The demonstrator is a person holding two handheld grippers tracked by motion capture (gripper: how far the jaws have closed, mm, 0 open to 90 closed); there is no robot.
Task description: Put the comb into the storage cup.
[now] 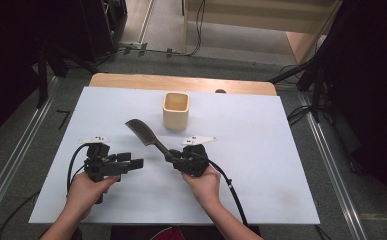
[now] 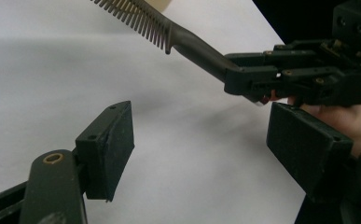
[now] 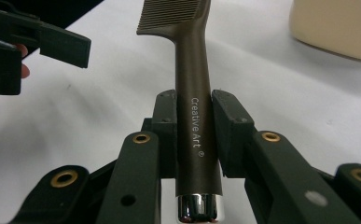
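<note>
A dark brown comb (image 1: 145, 133) with a long handle is held by its handle in my right gripper (image 1: 173, 156), jaws shut on it; its toothed end points up and to the left, above the white table. In the right gripper view the comb's handle (image 3: 196, 116), lettered "Creative Art", is clamped between both pads. My left gripper (image 1: 131, 161) stands open at the left with nothing between its pads (image 2: 110, 149); from the left gripper view I see the comb (image 2: 169, 35) and the right gripper (image 2: 243, 79) beyond them. A beige square cup (image 1: 175, 111) stands upright behind the comb.
The white table top (image 1: 261, 150) has bare room on its right half and near the front edge. A wooden strip (image 1: 131, 80) runs along the back. Cables and dark stands lie on the floor around the table.
</note>
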